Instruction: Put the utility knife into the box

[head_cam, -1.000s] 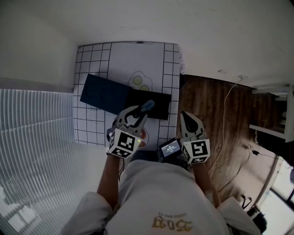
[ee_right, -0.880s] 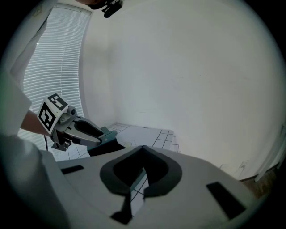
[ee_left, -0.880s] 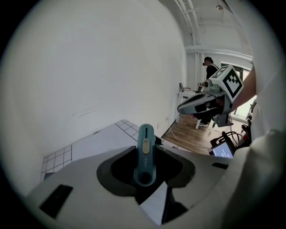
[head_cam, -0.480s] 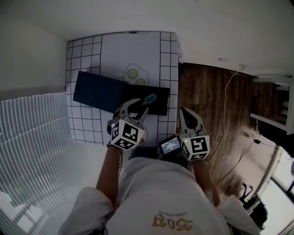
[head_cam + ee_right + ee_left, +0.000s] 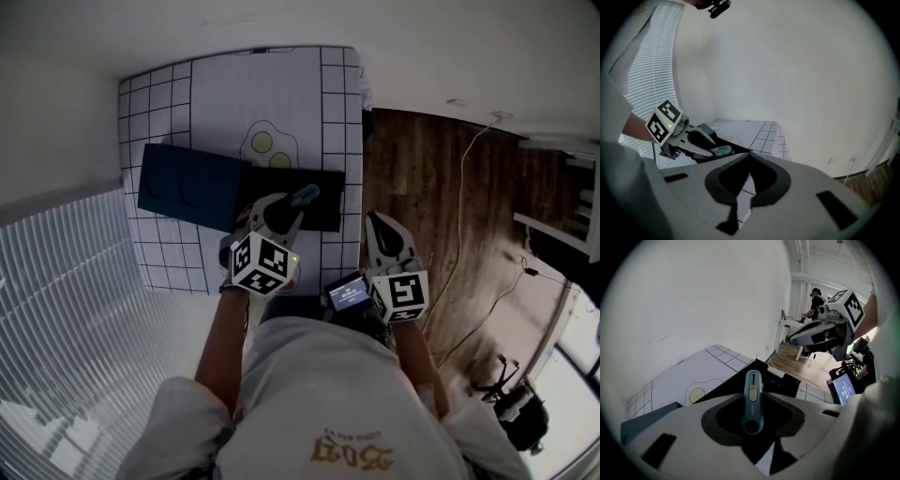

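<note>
The work surface is a table covered with a white cloth printed with a black grid and a fried-egg outline (image 5: 272, 94). On it lies a dark blue, flat rectangular panel (image 5: 187, 183), probably the lid. Its right edge appears to touch an open black rectangular box (image 5: 330, 214). The left gripper (image 5: 281, 216) hangs over the near side of that box, clamped on a slim teal-blue plastic utility knife with a pale slider (image 5: 753, 397). The jaws stand wide around the rear of the handle, near its round hole, and the front half projects forward, clear of the pads. From the head view the projecting end overlies the black interior. The knife is not yet set down, and its height above the box floor cannot be read. The right gripper (image 5: 750, 154) is off the table's right edge over the wooden floor, its jaw tips pressed together on nothing. Assessment: the knife looks light and rigid, with a smooth casing that could slip or pivot in a loose grip. Whether the blade is retracted cannot be confirmed. The present hold across the handle's flat sides, clear of the slider and blade end, appears the sound place to take it.
</note>
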Tool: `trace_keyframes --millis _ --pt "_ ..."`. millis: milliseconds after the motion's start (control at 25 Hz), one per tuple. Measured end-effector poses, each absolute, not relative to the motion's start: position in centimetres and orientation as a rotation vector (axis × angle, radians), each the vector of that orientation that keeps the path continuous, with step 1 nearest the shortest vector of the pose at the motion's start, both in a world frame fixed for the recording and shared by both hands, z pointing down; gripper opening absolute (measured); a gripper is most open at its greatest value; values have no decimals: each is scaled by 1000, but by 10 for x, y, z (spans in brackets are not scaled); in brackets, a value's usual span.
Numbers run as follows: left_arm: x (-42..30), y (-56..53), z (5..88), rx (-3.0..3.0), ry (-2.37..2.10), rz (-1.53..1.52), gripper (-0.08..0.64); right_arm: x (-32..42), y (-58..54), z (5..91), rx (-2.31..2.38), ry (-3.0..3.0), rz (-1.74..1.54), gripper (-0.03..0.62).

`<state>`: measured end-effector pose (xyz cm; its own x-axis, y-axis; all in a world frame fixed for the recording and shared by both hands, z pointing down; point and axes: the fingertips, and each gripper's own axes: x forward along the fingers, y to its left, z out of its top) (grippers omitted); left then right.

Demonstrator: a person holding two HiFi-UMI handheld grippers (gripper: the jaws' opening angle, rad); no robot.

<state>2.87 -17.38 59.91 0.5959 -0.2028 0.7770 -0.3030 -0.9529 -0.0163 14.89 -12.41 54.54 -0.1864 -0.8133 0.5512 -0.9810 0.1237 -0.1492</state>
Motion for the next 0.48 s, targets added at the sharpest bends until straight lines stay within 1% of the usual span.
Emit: trace_keyframes --millis 480 --pt "28 -173 630 2649 -376 1411 141 156 -114 557 1782 -2019 754 8"
